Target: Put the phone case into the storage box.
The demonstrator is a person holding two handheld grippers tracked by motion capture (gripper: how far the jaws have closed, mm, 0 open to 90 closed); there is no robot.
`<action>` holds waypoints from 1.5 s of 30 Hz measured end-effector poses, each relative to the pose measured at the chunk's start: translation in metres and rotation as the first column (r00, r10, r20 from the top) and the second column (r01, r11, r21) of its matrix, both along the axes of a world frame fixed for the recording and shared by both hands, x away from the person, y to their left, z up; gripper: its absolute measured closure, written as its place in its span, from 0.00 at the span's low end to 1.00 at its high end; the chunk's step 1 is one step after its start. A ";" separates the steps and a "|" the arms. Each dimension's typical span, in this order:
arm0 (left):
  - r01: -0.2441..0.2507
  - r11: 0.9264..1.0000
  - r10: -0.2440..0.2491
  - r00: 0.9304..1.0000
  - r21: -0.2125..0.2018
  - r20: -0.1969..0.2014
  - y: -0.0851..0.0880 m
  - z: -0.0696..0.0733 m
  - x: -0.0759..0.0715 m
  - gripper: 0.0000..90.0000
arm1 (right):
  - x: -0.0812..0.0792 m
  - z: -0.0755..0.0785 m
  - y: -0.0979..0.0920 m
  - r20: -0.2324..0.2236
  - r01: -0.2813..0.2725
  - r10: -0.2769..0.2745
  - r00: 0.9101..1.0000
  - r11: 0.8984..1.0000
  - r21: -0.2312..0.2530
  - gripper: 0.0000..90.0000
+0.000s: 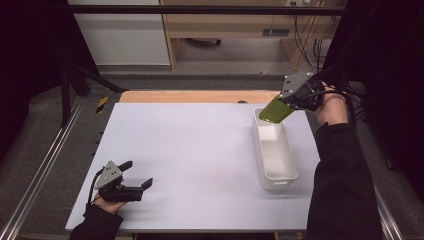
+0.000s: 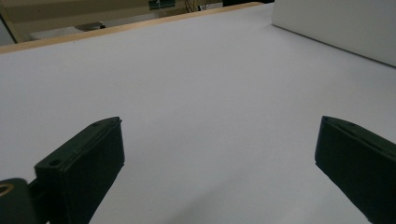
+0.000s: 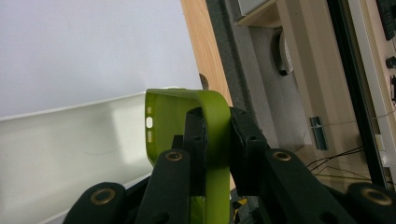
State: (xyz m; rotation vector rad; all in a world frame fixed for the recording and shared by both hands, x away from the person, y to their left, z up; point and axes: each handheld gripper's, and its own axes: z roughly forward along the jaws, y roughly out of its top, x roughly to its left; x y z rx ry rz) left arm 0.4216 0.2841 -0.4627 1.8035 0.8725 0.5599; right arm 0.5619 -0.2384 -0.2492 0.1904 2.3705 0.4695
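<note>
A green phone case (image 1: 275, 110) hangs in the air over the far end of the long white bin (image 1: 276, 172), pinched by my right gripper (image 1: 289, 102), which is shut on it. In the right gripper view the two black jaws clamp one wall of the green phone case (image 3: 212, 121), whose open side faces left toward the white bin (image 3: 70, 154). My left gripper (image 1: 140, 174) rests low at the near left of the white table (image 1: 190, 150), open with nothing between its fingers. In the left gripper view the fingers (image 2: 88, 168) stand wide apart over bare table.
The bin stands lengthwise at the table's right side and its inside looks bare. A wooden strip (image 1: 200, 96) edges the table's far side. Metal rails (image 1: 45, 165) run along the left, and a dark frame and cables stand at the far right.
</note>
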 end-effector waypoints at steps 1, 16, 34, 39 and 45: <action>-0.002 1.000 0.002 1.000 0.005 0.001 -0.001 0.000 0.000 0.01 | 0.001 -0.001 0.000 0.000 -0.003 0.003 1.000 1.000 -0.004 0.87; -0.024 0.999 0.024 1.000 0.031 -0.012 -0.005 -0.002 0.002 0.01 | 0.018 -0.009 -0.005 -0.012 -0.049 0.048 0.999 0.998 -0.045 0.87; -0.014 0.999 0.014 1.000 0.029 -0.017 -0.002 -0.003 0.004 0.01 | 0.046 -0.028 0.014 -0.087 -0.092 0.082 0.993 0.988 -0.121 0.87; -0.012 0.999 0.013 1.000 0.029 -0.020 -0.002 -0.004 0.004 0.01 | 0.054 -0.034 0.017 -0.106 -0.099 0.083 0.991 0.982 -0.160 0.87; -0.010 1.000 0.011 1.000 0.029 -0.026 -0.002 -0.005 0.004 0.01 | 0.059 -0.040 0.020 -0.113 -0.106 0.087 0.990 0.978 -0.179 0.87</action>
